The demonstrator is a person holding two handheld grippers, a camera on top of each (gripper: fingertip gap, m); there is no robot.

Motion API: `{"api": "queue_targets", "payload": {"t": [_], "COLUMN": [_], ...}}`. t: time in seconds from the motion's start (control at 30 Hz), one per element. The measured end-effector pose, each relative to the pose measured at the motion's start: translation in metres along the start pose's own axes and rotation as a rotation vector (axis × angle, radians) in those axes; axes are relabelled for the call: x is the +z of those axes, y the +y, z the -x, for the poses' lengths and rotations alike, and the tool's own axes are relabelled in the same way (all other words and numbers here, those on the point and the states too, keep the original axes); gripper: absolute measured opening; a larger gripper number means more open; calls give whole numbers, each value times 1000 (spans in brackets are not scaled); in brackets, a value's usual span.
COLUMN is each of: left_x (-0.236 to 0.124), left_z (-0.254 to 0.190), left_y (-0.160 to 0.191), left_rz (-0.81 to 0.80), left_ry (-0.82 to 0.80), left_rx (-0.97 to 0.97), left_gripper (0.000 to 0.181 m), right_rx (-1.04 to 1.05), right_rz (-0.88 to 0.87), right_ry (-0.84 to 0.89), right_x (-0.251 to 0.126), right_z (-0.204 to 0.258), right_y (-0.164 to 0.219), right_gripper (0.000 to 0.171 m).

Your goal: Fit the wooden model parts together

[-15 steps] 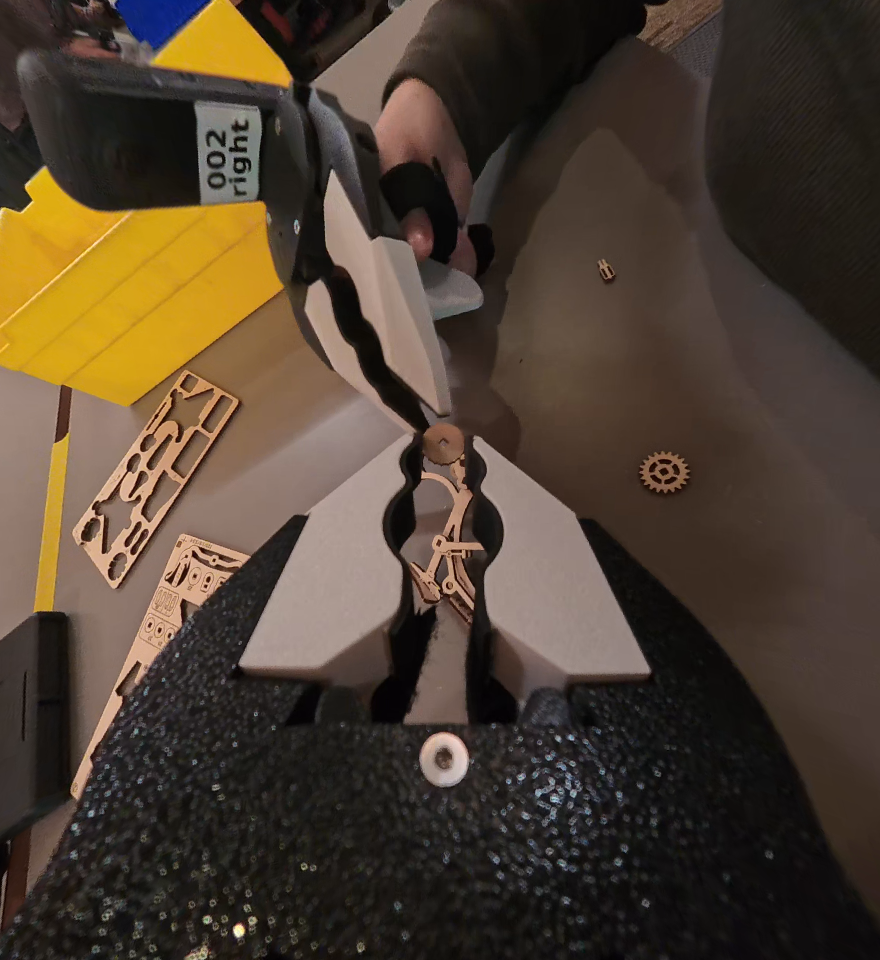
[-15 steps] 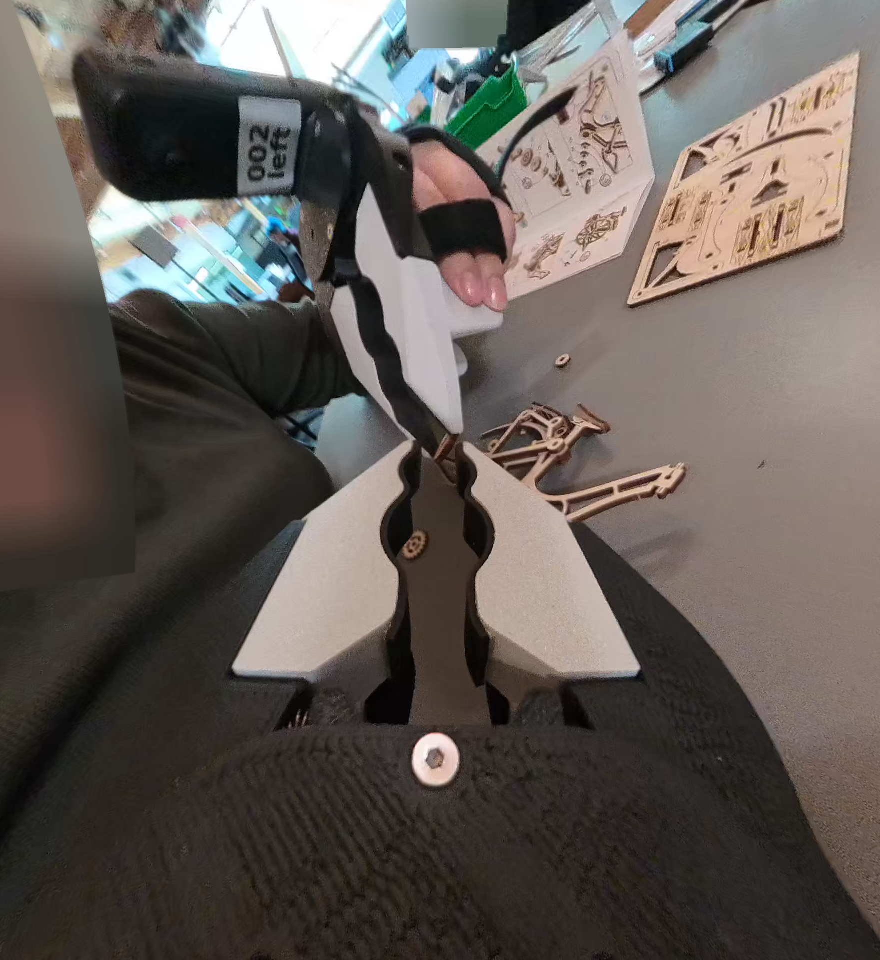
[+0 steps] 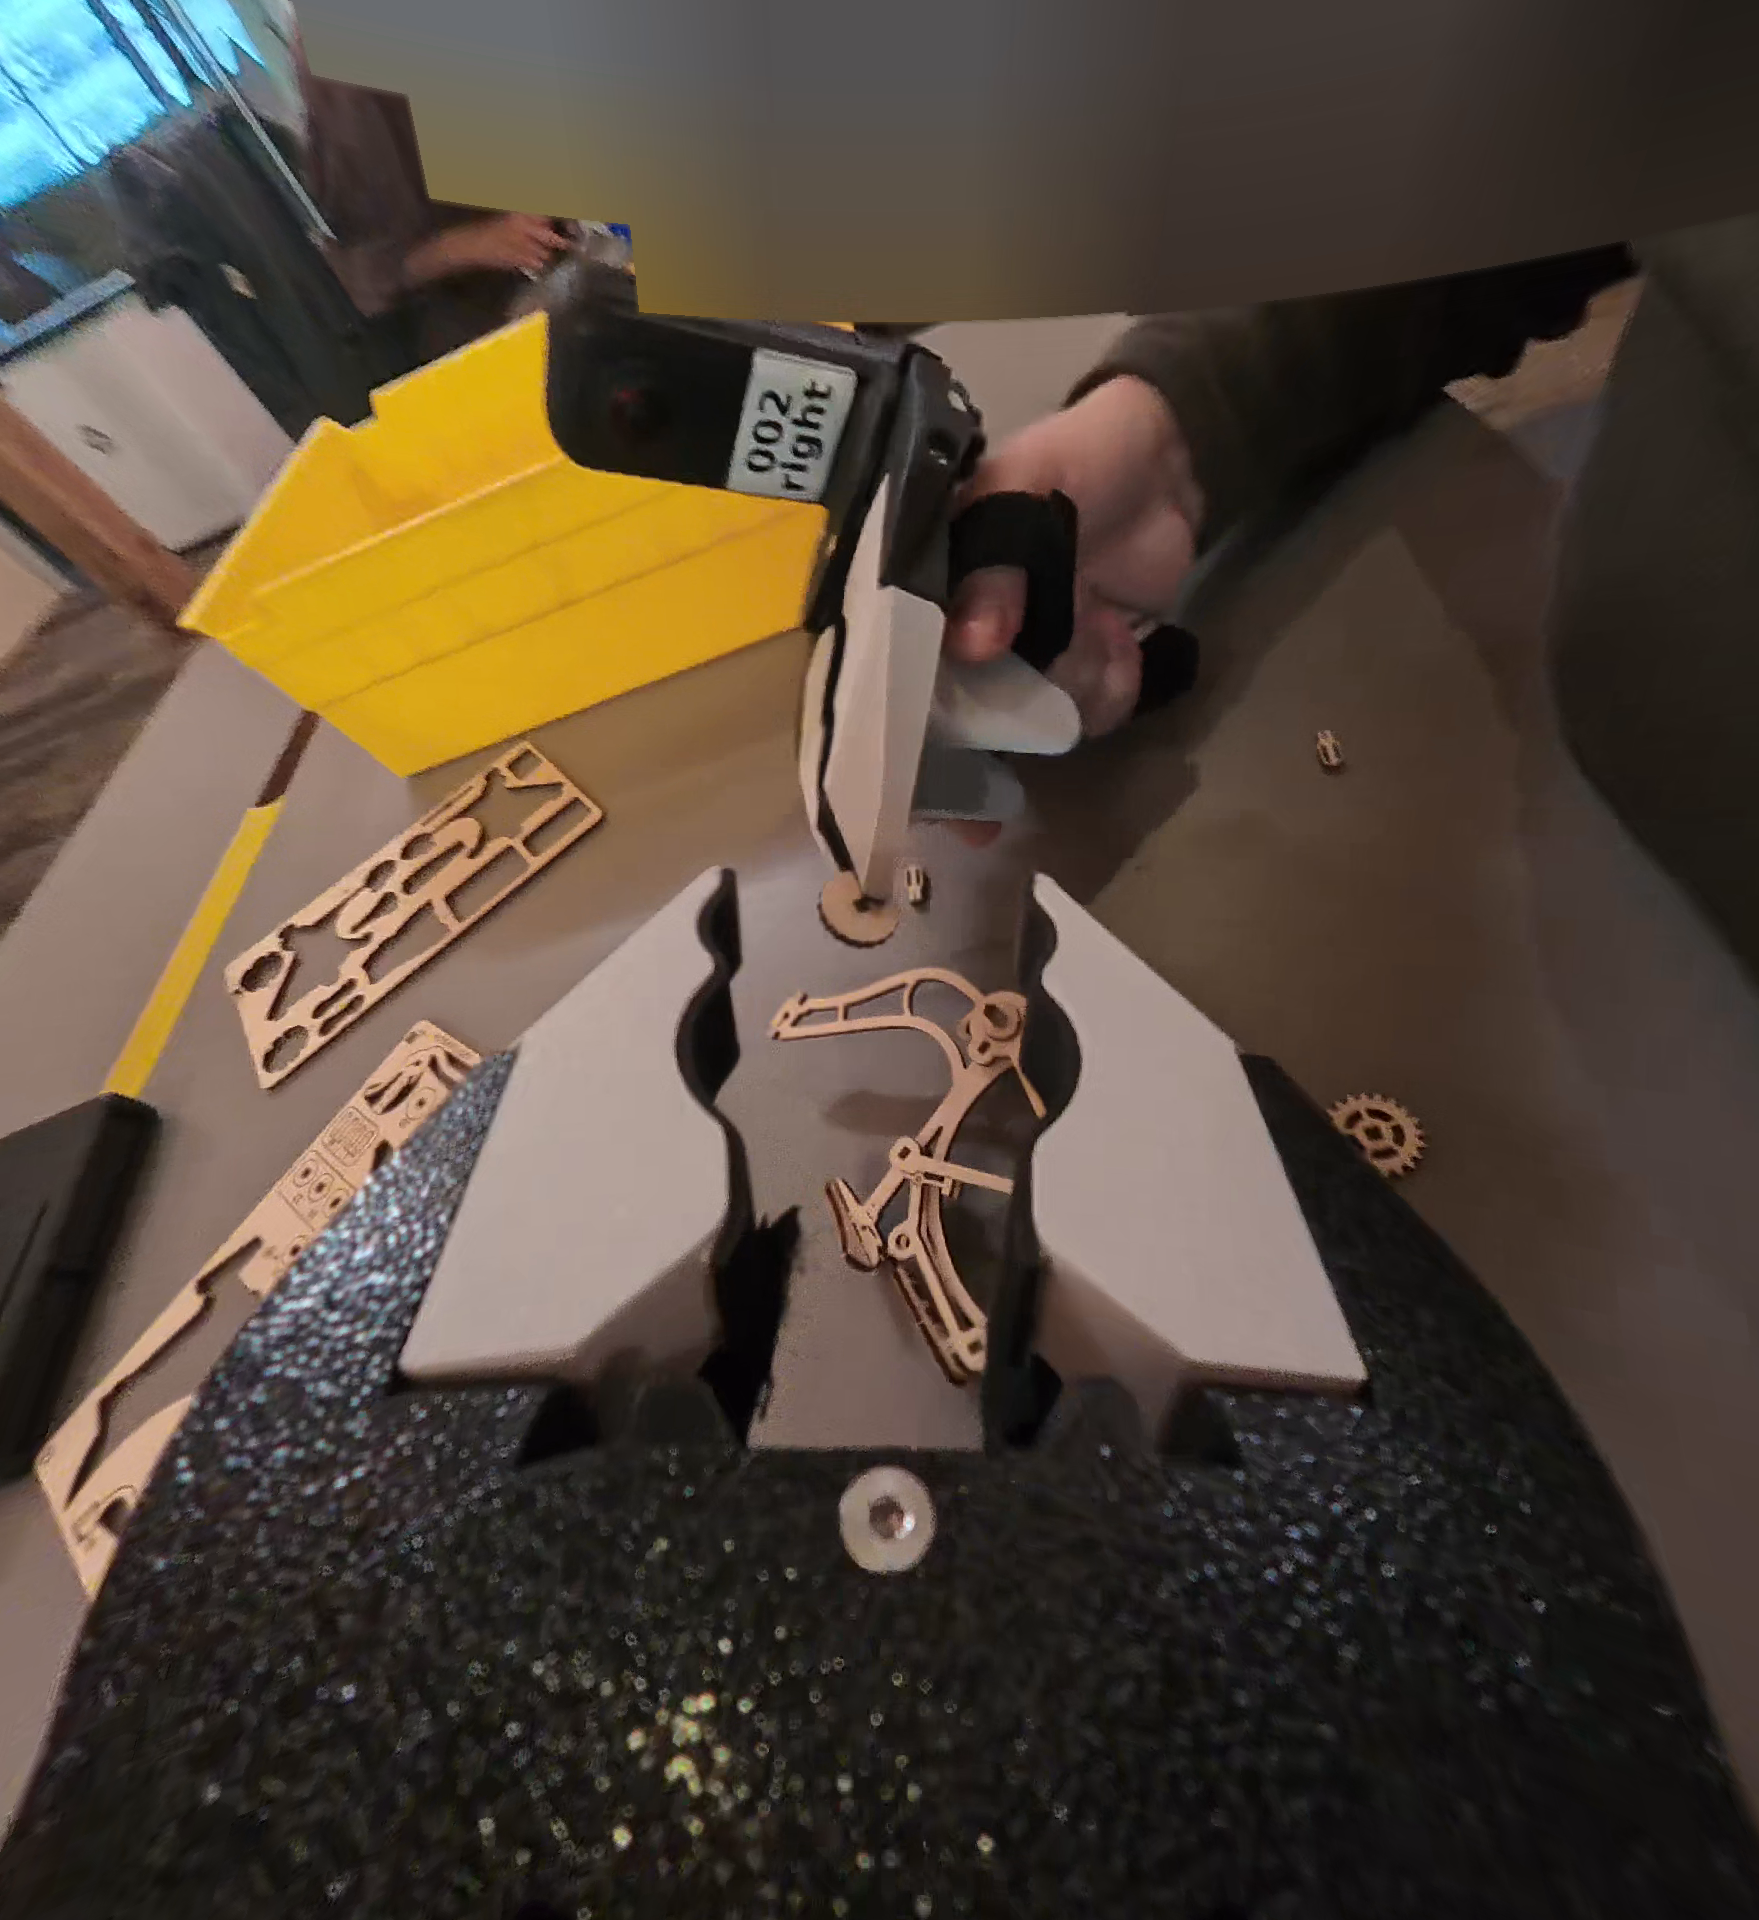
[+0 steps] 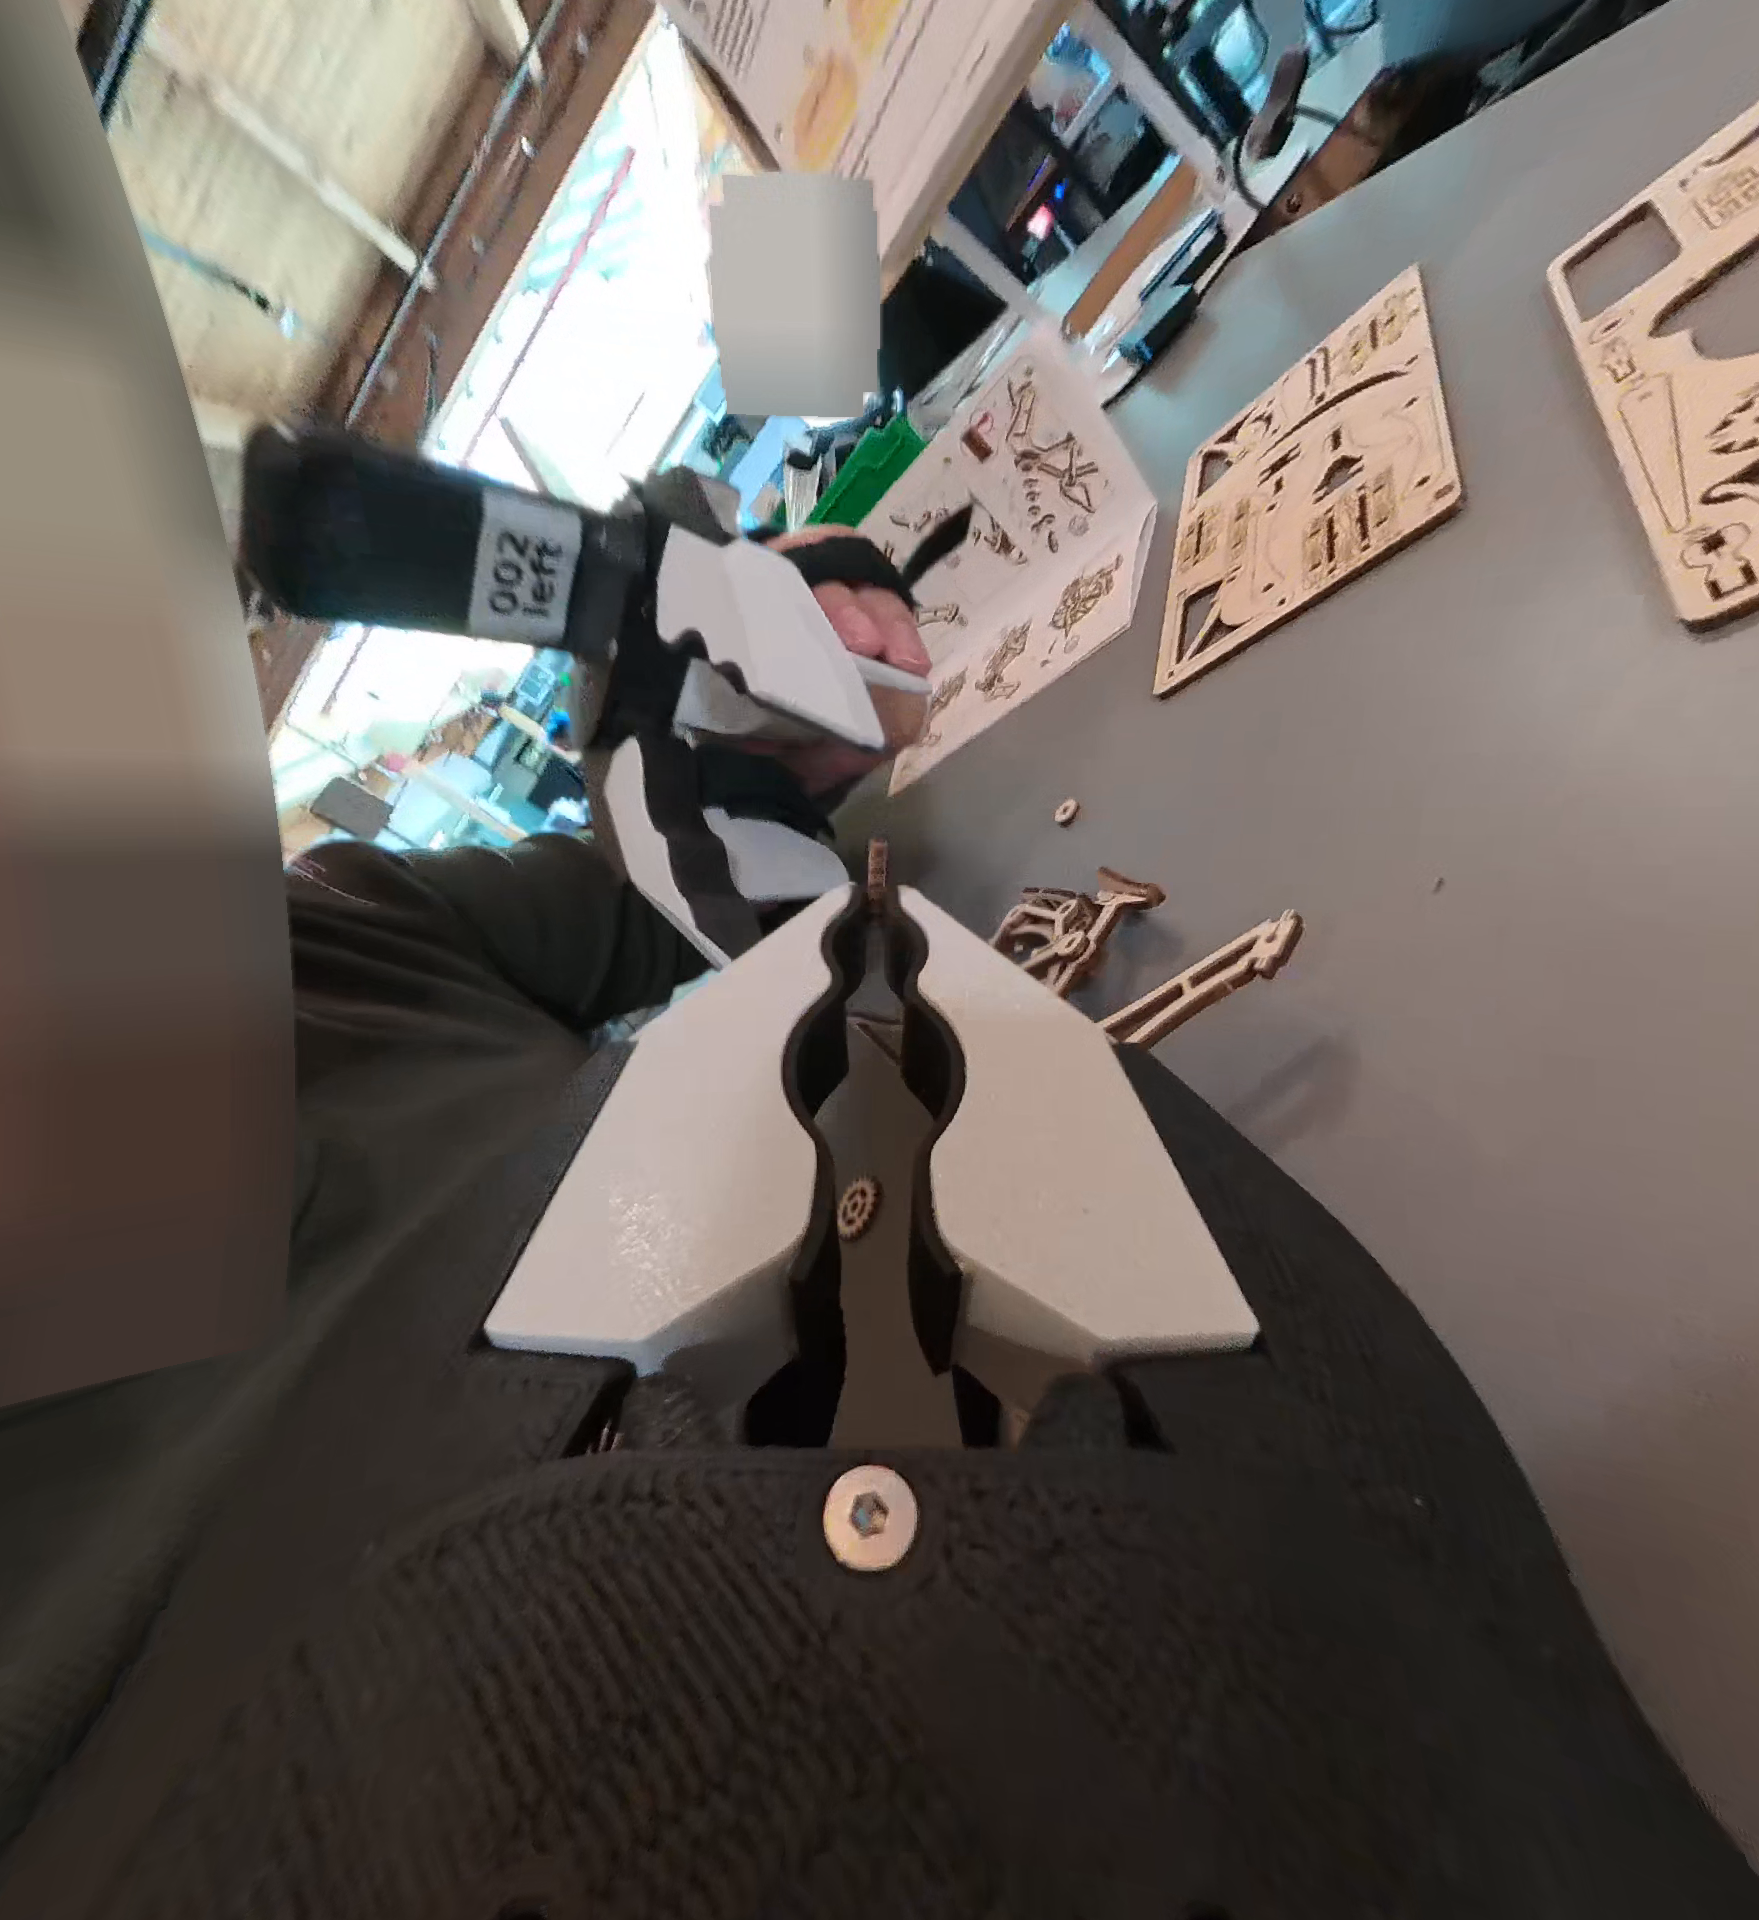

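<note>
My left gripper is open wide and empty. The curved wooden frame lies on the grey table between its fingers; it also shows in the right wrist view. My right gripper is shut on a small round wooden disc, seen edge-on at its tips. In the left wrist view the right gripper holds that disc just beyond my left fingertips, close above the table. The open left gripper stands to the left of the right gripper's tips.
A wooden gear lies right of the left gripper. Small wooden bits and a ring lie loose. A yellow bin, cut-out sheets, a booklet and a black box surround the work area.
My left gripper has opened and let go of the wooden frame, which now lies on the table. The right gripper keeps the disc and has drawn away from the frame.
</note>
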State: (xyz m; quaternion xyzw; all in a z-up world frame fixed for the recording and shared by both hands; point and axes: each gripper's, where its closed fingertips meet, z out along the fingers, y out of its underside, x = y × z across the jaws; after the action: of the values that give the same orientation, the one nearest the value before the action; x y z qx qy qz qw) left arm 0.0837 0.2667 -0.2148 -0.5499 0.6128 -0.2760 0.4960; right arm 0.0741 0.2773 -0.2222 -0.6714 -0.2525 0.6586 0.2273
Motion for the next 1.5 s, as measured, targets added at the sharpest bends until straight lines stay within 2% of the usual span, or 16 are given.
{"api": "queue_targets", "payload": {"t": [0.03, 0.17, 0.33, 0.5, 0.63, 1.0, 1.13, 1.17, 1.23, 1.27, 1.33, 1.43, 1.5], "left_x": [0, 1, 5, 5, 2, 6, 4, 4, 4, 5, 7, 7, 8], "left_z": [-1, -5, -13, -13, -4, -10, -11, -9, -4, -5, -7, -6, -6], "left_y": [2, 7, 11, 13, 8, 13, 12, 10, 11, 13, 16, 19, 20], "left_rz": [-13, -31, -1, 11, -15, 27, -2, -18, -5, 9, 25, 40, 47], "left_ry": [-26, -84, -32, -34, -116, -82, -46, -61, -82, -72, -57, -74, -68], "left_rx": [3, 57, 61, 64, 107, 116, 63, 45, 32, 26, 15, 43, 36], "left_gripper": [49, 37, 14, 14, 15, 4, 4, 10, 34, 37, 33, 15, 14], "right_rx": [26, 111, 143, 142, 138, 159, 111, 103, 101, 104, 111, 121, 129], "right_rz": [-11, 4, 25, 26, 5, 3, 11, 12, 18, 17, 15, 6, 5], "right_ry": [-13, -51, -68, -58, -49, -43, -31, -27, -25, -28, -36, -40, -42], "right_x": [0, 4, 6, 6, 5, 6, 6, 6, 6, 6, 6, 5, 5], "right_z": [1, 4, 4, 2, 1, -2, -1, -1, -1, -1, 0, 0, -1], "right_y": [1, 13, 19, 20, 16, 16, 17, 17, 18, 18, 17, 16, 16], "right_gripper": [0, 0, 0, 0, 0, 0, 1, 0, 0, 0, 1, 0, 0]}}
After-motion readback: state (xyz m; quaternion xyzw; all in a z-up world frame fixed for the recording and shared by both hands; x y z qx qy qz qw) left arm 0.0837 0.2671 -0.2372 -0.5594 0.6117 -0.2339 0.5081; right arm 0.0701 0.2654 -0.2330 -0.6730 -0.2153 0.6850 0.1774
